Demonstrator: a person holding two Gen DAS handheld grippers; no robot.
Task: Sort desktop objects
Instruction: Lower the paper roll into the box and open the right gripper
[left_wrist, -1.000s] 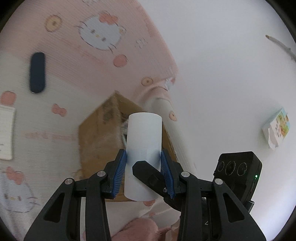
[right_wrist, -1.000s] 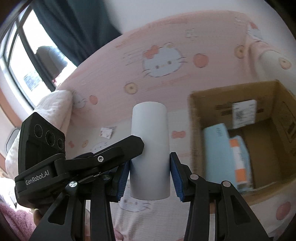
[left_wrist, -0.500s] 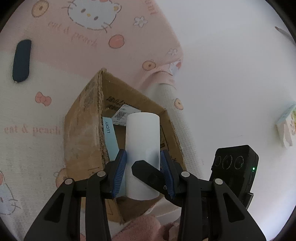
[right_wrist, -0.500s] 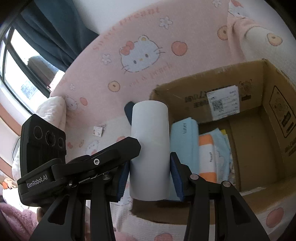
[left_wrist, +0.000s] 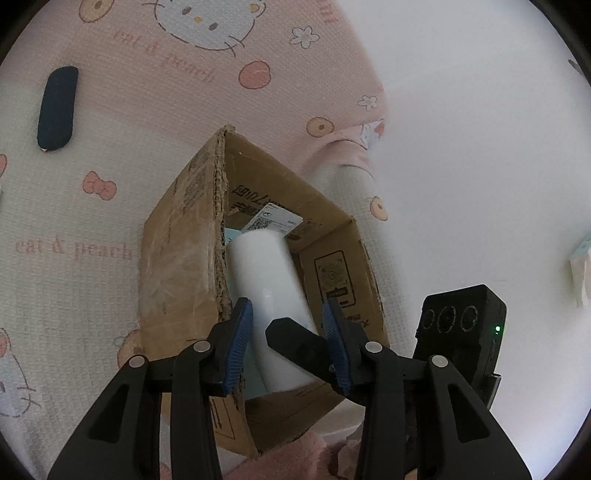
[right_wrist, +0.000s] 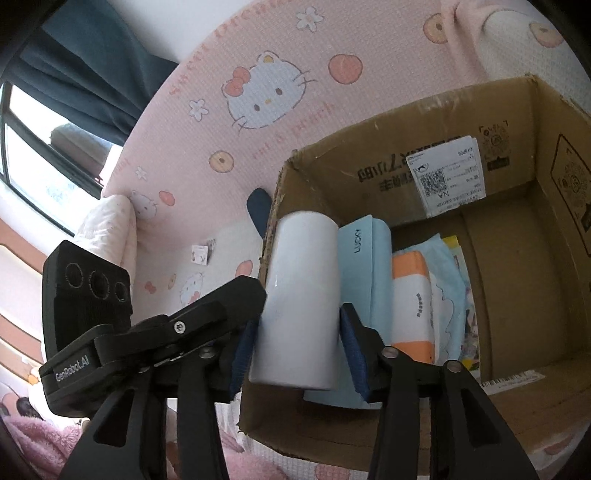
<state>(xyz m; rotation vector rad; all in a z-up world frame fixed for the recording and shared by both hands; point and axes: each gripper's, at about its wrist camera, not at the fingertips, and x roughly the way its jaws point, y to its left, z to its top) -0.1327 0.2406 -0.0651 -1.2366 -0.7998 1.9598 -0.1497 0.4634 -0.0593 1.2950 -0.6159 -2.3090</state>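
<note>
white cylinder (left_wrist: 269, 295): upright-ish, tilted slightly, lower part inside the open top of the cardboard box, against the box's left wall; edges blurred in both views.
left gripper (left_wrist: 288, 328): blue pads sit on either side of the cylinder with a sliver of gap showing, so i cannot tell whether it grips or has let go.
right gripper (right_wrist: 299, 345): same cylinder (right_wrist: 301, 306) between its pads; gaps show at both pads, grip unclear.
cardboard box (right_wrist: 517, 402): open, standing on the pink cat-print cloth (left_wrist: 184, 74); shipping label on the far inner wall.
box contents: light blue "lucky" pack (right_wrist: 364, 258) just beside the cylinder, orange-and-white pack (right_wrist: 412, 306) next to it.
dark blue case (left_wrist: 57, 109): on the cloth, well apart from the box, toward the left edge.
</note>
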